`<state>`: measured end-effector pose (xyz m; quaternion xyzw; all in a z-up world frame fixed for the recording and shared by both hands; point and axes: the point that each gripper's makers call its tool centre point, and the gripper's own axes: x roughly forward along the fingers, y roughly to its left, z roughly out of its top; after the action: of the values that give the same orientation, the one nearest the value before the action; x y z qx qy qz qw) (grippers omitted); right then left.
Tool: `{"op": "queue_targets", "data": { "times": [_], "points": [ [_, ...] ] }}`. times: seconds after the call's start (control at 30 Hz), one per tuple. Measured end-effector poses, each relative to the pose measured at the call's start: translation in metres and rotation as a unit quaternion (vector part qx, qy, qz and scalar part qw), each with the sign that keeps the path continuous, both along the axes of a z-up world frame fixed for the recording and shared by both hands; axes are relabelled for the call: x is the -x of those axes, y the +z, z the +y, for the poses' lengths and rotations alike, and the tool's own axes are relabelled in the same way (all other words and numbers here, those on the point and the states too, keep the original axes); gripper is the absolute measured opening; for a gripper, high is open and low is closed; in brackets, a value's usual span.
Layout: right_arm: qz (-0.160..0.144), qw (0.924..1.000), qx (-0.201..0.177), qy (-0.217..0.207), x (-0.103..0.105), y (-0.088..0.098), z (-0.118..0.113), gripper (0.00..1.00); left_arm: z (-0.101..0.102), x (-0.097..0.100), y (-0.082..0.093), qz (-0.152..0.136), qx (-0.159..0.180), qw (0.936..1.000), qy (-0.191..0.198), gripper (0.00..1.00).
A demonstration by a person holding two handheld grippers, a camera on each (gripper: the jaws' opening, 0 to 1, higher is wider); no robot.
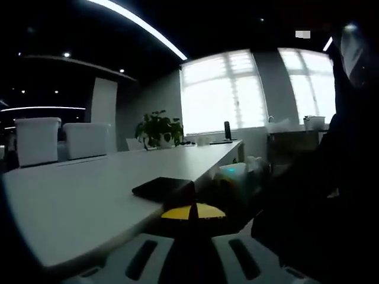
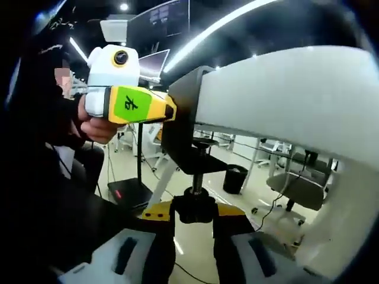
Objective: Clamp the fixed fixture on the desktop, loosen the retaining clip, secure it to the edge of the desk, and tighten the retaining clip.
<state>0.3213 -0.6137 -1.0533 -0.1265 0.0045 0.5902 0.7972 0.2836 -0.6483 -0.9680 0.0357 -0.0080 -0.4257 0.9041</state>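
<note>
The black C-shaped metal clamp fixture [image 2: 185,127] sits on the edge of the long white desk [image 2: 284,97]. In the right gripper view its upper arm lies over the desk's top, its back runs down the desk's edge, and its lower arm reaches under the desktop. A black threaded screw with a round knob [image 2: 195,204] hangs down from the lower arm. The right gripper [image 2: 194,251] has its two white jaws closed around this knob from below. The left gripper [image 2: 160,107], with a yellow body and a green label, comes in from the left of the same view, held by a person's hand [image 2: 98,127]. Its tip touches the upper back of the fixture, but whether its jaws are open or closed I cannot tell.

In the left gripper view the flat black top plate of the fixture [image 1: 164,188] lies at the near edge of the desk [image 1: 89,201], directly ahead of the jaws. A green potted plant [image 1: 159,129] stands at the far end of the desk, near bright windows [image 1: 222,92].
</note>
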Motion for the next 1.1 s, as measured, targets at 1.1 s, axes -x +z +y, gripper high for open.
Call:
{"op": "queue_targets", "data": {
  "times": [1.1],
  "points": [
    [0.051, 0.9014, -0.038, -0.428, -0.017, -0.005, -0.019, 0.24, 0.002, 0.002, 0.002, -0.014, 0.019, 0.9996, -0.018, 0.01]
  ]
}}
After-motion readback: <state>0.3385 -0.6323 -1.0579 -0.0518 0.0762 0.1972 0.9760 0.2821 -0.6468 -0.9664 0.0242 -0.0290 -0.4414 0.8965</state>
